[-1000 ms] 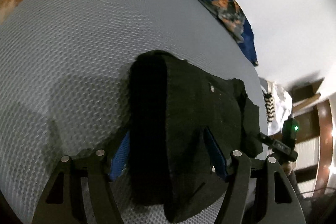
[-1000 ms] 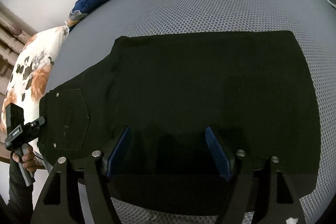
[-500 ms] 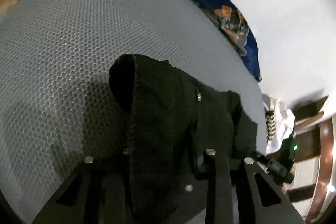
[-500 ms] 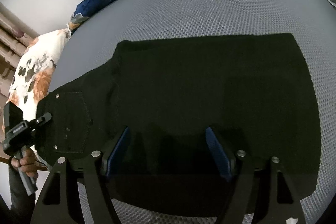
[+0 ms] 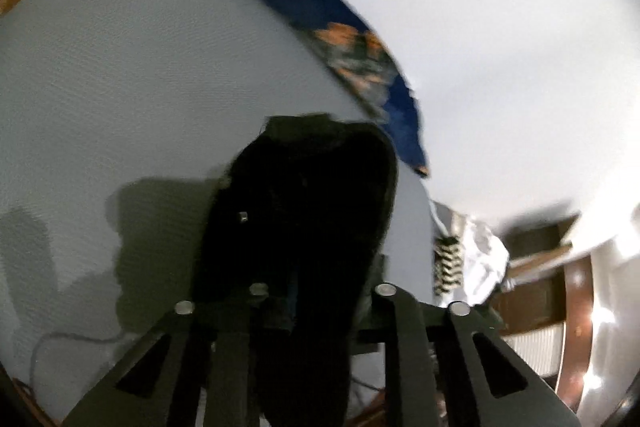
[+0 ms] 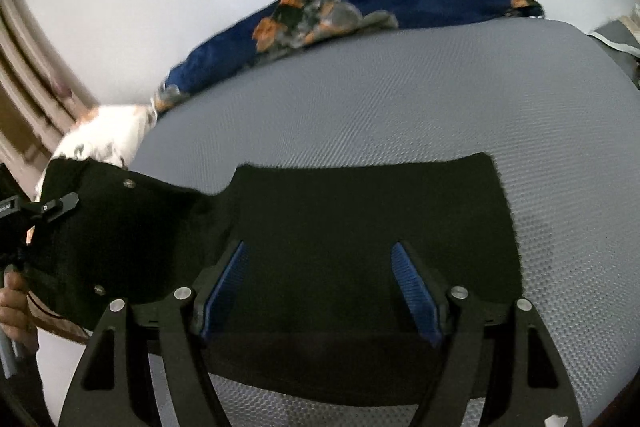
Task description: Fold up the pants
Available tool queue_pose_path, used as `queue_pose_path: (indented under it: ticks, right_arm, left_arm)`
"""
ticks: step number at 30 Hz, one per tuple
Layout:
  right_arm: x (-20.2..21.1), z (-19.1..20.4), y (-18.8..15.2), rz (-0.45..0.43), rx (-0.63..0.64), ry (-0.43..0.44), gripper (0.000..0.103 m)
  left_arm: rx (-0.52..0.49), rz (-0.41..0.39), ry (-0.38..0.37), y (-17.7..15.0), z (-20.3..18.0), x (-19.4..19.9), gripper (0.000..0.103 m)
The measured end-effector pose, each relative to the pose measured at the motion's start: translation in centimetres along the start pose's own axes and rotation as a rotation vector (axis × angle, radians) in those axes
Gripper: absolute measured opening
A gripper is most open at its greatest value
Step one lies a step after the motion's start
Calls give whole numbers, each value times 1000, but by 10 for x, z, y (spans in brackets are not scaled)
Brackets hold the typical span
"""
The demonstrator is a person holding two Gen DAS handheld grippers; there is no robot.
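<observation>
Left gripper [image 5: 316, 301]: jaws have just been closing and are now clamped on a bunched edge of the black pants [image 6: 360, 247], with the cloth pinched between them and lifted clear of the grey mesh bed surface [image 5: 120, 87]. In the left wrist view the raised cloth hangs as a dark hump ahead of the jaws (a small metal rivet shows on it) and throws a shadow on the mesh to its left.

Right gripper [image 6: 320, 295]: jaws stand wide apart, blue pads [image 6: 416, 295] bare, hovering just above the flat part of the pants; nothing lies between them.

Pants: the broad folded part lies flat on the bed surface in the middle of the right wrist view; the pocket end, with rivets, rises off to the left toward the person's hand [image 6: 16, 311] on the other gripper's handle.

Surroundings: a dark blue floral blanket [image 6: 360, 7] lies along the far edge of the bed; a white floral pillow [image 6: 104, 139] sits at its left corner; a pale wall stands behind.
</observation>
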State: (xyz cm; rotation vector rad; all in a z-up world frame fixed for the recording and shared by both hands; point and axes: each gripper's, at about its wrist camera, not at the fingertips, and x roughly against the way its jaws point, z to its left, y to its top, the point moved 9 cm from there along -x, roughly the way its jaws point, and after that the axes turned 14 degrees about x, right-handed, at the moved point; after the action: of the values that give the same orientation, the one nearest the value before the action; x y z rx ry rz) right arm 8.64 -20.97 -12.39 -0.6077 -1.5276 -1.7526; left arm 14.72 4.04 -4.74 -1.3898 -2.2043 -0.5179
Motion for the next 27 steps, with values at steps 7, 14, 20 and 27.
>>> queue_pose_path:
  ticks: [7,14,20,27]
  right_arm:
    - [23,-35,-7,-53,-65,-5,73]
    - [46,-75,-16,-75,-103,-60,73]
    - [54,-102,-16,-93,-197,-80,73]
    - [55,-105,-17,-97,-204,-93,73]
  left_arm:
    - [-143,76,77,-44,-50,-78,16]
    - [-260,118,189,-84,-68,-133,16]
    - [-301,114,235,-105,-75,-162,15]
    - [-305,88,268,-112,-71,-182,15]
